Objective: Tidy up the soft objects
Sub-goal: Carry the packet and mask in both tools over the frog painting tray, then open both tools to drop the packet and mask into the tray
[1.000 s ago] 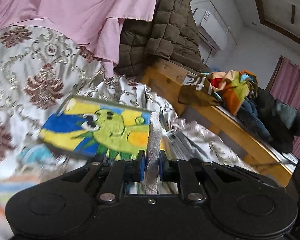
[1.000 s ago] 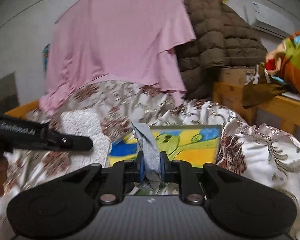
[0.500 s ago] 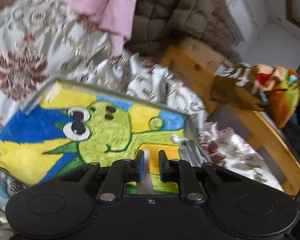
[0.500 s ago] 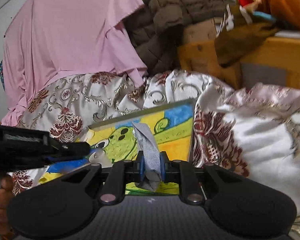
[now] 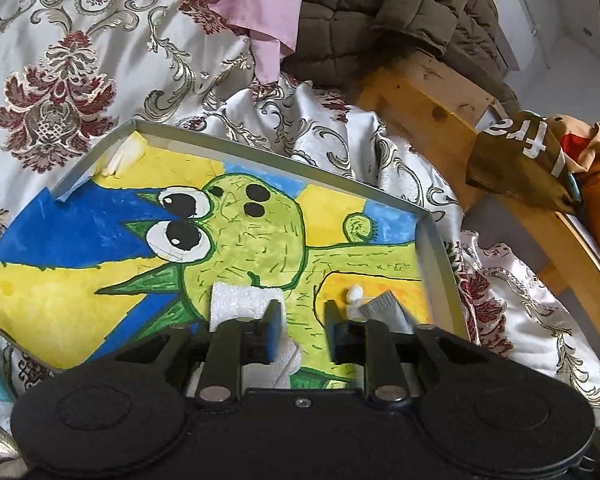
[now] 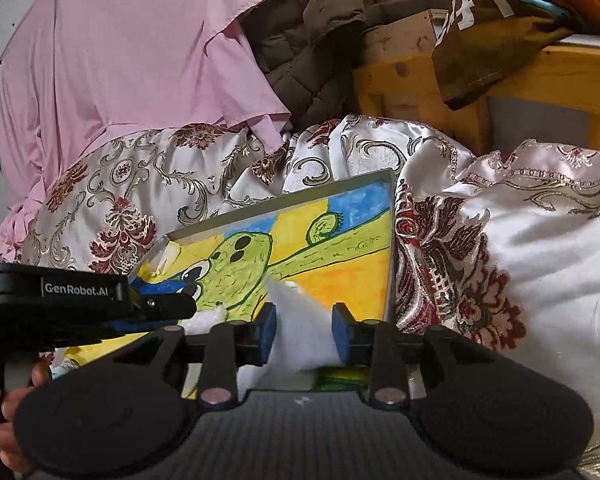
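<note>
Both hand-held grippers have just let go over the painted tray (image 5: 440, 248): the left hand-held gripper (image 5: 302, 330) stands apart with the white foam piece (image 5: 240, 300) lying beside its left finger, the right hand-held gripper (image 6: 305, 334) apart around the grey cloth (image 6: 300, 332), so both soft things look delivered.

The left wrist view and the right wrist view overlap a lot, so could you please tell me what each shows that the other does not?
Only the left wrist view shows the air conditioner and the tray's near-left corner. Only the right wrist view shows the person's hand holding the left tool, seen from the side. Both show the painted tray, the white foam piece, the pink cloth and the brown quilted jacket.
</note>
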### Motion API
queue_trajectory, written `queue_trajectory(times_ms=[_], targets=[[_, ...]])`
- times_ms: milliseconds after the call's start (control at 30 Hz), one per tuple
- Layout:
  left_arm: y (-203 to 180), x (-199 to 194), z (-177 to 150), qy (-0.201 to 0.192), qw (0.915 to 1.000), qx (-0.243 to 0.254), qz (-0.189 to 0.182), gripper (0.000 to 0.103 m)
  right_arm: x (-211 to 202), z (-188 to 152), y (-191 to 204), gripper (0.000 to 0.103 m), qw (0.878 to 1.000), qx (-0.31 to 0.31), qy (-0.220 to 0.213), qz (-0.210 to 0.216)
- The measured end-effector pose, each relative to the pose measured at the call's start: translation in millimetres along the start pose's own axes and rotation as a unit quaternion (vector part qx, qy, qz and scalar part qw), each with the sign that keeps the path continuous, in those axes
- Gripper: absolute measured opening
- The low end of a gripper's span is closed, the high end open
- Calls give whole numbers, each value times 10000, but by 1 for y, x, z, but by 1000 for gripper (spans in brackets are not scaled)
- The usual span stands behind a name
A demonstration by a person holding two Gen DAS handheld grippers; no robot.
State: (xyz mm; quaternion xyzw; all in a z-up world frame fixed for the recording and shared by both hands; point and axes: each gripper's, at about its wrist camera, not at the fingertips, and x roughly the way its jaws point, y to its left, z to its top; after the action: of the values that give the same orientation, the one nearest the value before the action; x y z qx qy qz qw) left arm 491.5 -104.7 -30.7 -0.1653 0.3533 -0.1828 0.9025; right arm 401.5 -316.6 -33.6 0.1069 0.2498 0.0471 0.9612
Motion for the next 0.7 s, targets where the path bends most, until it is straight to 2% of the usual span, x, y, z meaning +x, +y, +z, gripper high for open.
queue_trajectory(times_ms=[100,167,267,333,533,700], targets=[[-1,-8,0,-88,9999,-38,61,45,-7,2,1,57,10000,-18,-52,-14],[-2,-15,0,-172,9998,-88,95,58,-15,5,2,64,9999,-68,-134,-23],[-5,-29,1,-310,9994,-120,115,69,-29,10,4,74,9995,-99,-285,-12],[-7,-39,1,-418,9990,-117,146,74,-39,14,6,83,9992,-146,-382,-1],[-16,-82,-1,-775,9968,-116,150,92,-80,18,18,100,9968,-302,-724,132],[-27,-126,-13,-1005,9948,64,118,98,-124,21,39,103,9926,-584,-1062,114]])
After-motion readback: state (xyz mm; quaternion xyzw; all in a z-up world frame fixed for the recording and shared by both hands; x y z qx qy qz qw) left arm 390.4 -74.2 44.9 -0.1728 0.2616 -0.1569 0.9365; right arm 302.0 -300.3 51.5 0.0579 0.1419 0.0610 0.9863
